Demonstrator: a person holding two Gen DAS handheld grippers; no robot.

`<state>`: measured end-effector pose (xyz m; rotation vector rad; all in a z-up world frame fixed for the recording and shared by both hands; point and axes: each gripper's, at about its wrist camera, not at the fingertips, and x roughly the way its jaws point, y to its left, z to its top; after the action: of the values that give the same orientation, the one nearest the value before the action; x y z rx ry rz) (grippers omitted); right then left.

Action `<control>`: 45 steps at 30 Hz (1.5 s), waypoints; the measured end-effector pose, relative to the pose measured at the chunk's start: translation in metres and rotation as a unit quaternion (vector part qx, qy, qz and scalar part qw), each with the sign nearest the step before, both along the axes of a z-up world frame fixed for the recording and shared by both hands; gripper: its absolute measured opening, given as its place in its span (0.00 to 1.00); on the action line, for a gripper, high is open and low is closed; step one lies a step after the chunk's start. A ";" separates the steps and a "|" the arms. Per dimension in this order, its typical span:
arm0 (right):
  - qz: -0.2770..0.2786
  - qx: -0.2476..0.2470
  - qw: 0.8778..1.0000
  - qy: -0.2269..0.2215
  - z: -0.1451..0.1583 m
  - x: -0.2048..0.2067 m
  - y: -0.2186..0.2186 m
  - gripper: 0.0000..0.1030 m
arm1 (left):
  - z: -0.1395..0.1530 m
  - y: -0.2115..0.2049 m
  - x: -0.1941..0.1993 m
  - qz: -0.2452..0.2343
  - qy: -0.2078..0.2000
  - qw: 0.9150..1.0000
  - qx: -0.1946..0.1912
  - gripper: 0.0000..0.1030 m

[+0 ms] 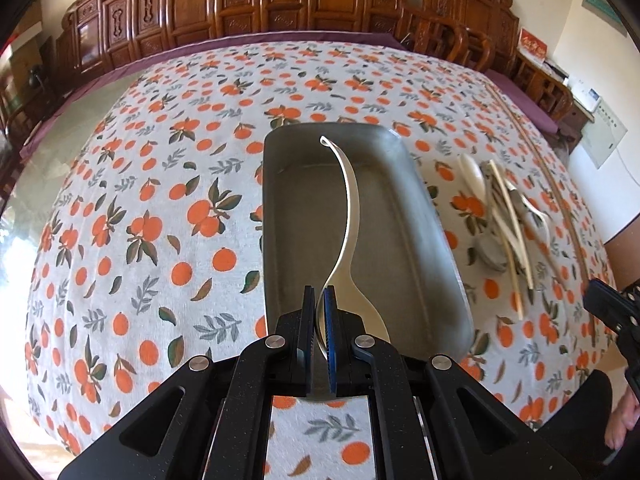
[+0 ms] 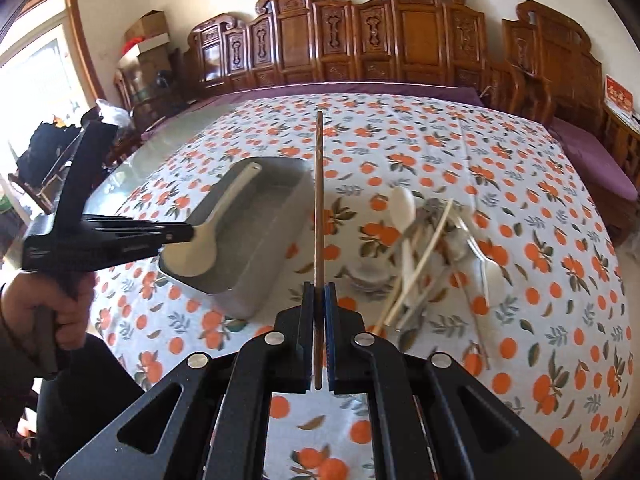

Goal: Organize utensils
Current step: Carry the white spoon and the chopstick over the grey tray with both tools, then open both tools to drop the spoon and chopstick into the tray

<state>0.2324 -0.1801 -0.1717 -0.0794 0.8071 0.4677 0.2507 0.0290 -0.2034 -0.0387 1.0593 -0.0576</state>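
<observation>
**Spoon over the tray, chopstick waiting**

The left gripper is clamped on the bowl of a white rice spoon, whose handle runs ahead of the fingers over the grey tray. Lower it flat before letting go — handle along the tray's length. The right gripper pinches a brown chopstick; the utensil pile lies to its fingers' right — bring it in second.
</observation>
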 end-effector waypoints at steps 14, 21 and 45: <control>0.028 -0.007 0.999 0.014 -0.005 0.007 0.040 0.06 | 0.009 0.017 -0.003 0.009 -0.011 1.000 -0.027 0.10; 0.037 -0.005 0.999 0.032 -0.016 0.019 0.071 0.06 | 0.041 0.028 -0.023 -0.004 -0.051 0.999 -0.015 0.10; 0.027 -0.009 0.996 0.082 -0.047 0.060 0.113 0.06 | 0.067 0.068 -0.059 0.005 -0.082 0.997 -0.011 0.10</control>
<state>0.2919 -0.0666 -0.2187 -0.0803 0.9731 0.5218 0.1921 0.0969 -0.1362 -0.0591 0.8938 -0.0620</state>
